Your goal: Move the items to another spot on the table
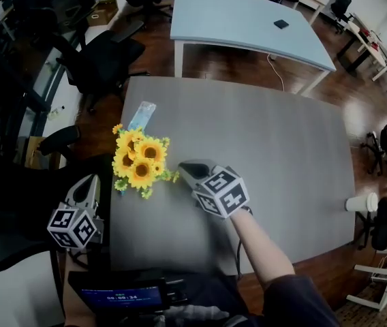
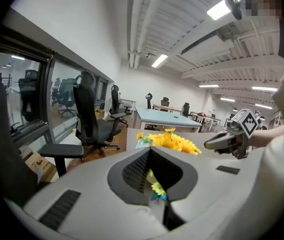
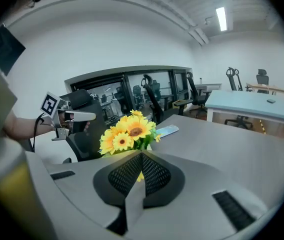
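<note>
My right jaws (image 1: 187, 169) are closed with nothing between them. They hang low over the grey table (image 1: 275, 148), just beside the bunch of sunflowers (image 1: 140, 162) on its right side, tips aimed toward the blooms but not touching them. In the right gripper view the yellow heads rise right behind the meeting point of the two pads, and the pads are pressed together.

My left jaws (image 1: 86, 182) are closed too and empty. They sit off the table's left edge, near the flowers and below them in the head view, pointing up along that edge. In the left gripper view the pads meet, and only a sliver of yellow and green shows beyond them.

The sunflowers lie on the left part of the table, close to its left edge. Just past them, touching or nearly touching the top blooms, lies a flat light-blue packet (image 1: 143, 114), slanted toward the far left corner.

A white paper cup (image 1: 362, 202) stands at the table's right edge, well apart from everything else. A light-blue table (image 1: 241, 19) and a black office chair (image 1: 105, 56) stand beyond.
</note>
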`<state>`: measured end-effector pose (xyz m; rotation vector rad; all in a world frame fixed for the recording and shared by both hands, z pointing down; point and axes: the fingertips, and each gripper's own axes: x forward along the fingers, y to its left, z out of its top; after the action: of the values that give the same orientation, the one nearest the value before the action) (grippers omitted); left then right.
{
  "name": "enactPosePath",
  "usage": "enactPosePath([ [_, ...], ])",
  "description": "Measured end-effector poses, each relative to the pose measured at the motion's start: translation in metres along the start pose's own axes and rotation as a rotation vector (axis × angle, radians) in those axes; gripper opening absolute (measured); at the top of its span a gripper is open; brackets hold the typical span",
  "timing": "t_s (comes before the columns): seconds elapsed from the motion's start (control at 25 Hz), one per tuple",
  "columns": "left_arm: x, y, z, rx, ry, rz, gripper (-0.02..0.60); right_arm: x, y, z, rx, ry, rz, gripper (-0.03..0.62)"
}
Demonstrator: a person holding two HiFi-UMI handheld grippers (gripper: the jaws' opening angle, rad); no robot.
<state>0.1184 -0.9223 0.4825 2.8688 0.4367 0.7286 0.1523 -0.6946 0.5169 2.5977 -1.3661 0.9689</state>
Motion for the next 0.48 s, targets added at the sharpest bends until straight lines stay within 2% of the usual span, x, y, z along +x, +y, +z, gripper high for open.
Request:
enactPosePath([
  [0.08,0.012,0.021,-0.013,0.011,0.03,-0.01,0.025,0.004,-0.009,-0.011,0.001,0.016,-0.012,-0.015],
  [0.12,0.018,0.028,-0.019,0.024,0.042,-0.022,0.025,0.005,-0.013,-0.017,-0.009,0.024,-0.017,0.034],
  [0.16,0.026,0.034,-0.025,0.042,0.052,-0.039,0.025,0.006,-0.017,-0.022,-0.021,0.03,-0.021,0.034],
  [0.28,0.051,0.043,-0.038,0.109,0.082,-0.124,0.025,0.008,-0.023,-0.037,-0.049,0.05,-0.018,0.035],
  [0.32,0.059,0.045,-0.043,0.135,0.095,-0.151,0.025,0.011,-0.023,-0.044,-0.058,0.065,-0.011,0.056],
  [0.4,0.074,0.048,-0.051,0.19,0.121,-0.2,0.037,0.018,-0.019,-0.057,-0.068,0.1,0.011,0.236],
  [0.48,0.087,0.046,-0.06,0.243,0.151,-0.259,0.1,0.026,-0.014,-0.068,-0.063,0.106,0.025,0.328],
])
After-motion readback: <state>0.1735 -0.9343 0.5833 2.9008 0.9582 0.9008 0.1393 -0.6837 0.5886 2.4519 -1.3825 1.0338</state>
